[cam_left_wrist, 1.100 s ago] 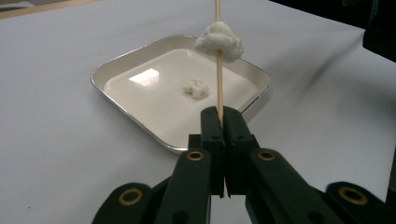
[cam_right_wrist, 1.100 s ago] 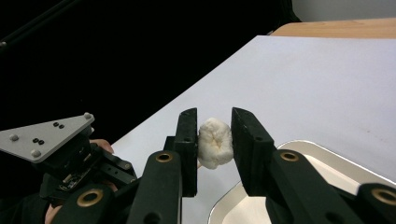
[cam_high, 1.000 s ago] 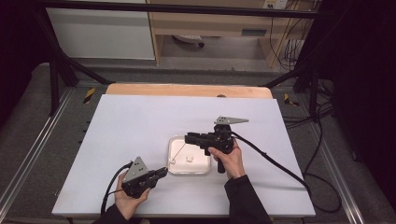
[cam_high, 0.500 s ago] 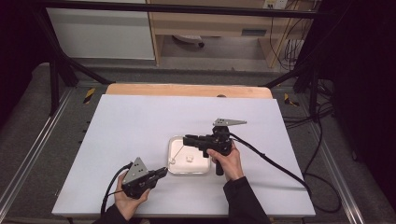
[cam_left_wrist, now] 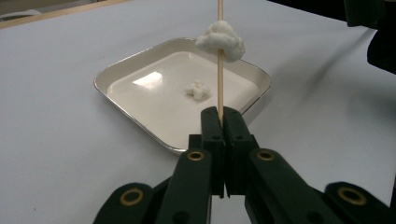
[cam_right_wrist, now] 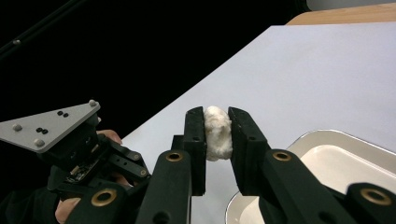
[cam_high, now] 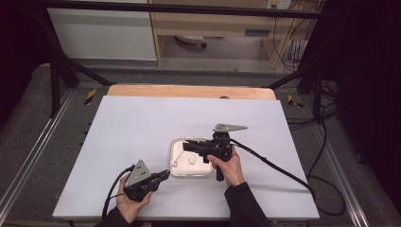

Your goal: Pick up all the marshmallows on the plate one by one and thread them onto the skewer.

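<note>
The left tongs (cam_left_wrist: 219,116) are clamped on a wooden skewer (cam_left_wrist: 219,79) with one white lump (cam_left_wrist: 220,41) threaded partway up it. Beyond them, a third lump (cam_left_wrist: 197,89) lies in the tray (cam_left_wrist: 140,65) on the desk (cam_high: 142,123). The right tongs (cam_right_wrist: 217,128) have just been closing, pinching a second white lump (cam_right_wrist: 218,133), probably marshmallow, apparently next for threading.

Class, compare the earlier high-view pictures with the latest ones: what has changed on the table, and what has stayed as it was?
The right gripper shifted slightly over the tray; its jaws have just been closing, with a white lump pressed between them. The left gripper stayed put, shut on the skewer, which carries another lump. One lump stayed in the tray.
</note>
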`<state>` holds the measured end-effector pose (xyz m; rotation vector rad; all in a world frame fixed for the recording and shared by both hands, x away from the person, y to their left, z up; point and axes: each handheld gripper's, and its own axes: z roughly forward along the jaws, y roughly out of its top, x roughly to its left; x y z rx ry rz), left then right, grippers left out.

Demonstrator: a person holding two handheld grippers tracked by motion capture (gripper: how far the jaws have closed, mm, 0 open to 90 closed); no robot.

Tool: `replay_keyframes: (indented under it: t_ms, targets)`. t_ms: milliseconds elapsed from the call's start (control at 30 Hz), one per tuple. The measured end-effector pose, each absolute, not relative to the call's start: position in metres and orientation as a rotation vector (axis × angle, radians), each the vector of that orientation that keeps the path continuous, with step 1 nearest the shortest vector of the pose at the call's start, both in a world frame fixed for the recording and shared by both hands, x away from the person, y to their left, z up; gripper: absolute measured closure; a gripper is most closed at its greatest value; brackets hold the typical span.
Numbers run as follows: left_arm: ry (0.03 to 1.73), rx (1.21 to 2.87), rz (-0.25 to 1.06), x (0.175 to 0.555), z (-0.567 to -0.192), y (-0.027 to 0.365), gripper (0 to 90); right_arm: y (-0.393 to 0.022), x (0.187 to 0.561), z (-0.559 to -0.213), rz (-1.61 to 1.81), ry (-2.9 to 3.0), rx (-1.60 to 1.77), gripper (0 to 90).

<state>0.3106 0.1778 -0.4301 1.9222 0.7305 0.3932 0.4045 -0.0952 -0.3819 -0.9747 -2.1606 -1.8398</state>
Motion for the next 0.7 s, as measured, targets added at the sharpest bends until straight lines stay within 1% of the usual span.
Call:
replay_keyframes:
  t_ms: [400,500,533,700]
  targets:
    - [0.727,1.924,0.381,0.311,-0.430,0.177,88.8,-0.090,0.398,-0.389,-1.853,-2.182,-0.948,79.6]
    - [0.717,1.902,0.367,0.311,-0.428,0.176,88.8,-0.084,0.396,-0.396,-1.784,-2.190,-0.922,79.1]
    - [0.715,1.914,0.383,0.311,-0.427,0.173,88.8,-0.084,0.396,-0.396,-1.784,-2.190,-0.922,79.1]
    - [0.737,1.910,0.372,0.313,-0.431,0.173,88.8,-0.081,0.393,-0.401,-1.802,-2.212,-0.925,78.6]
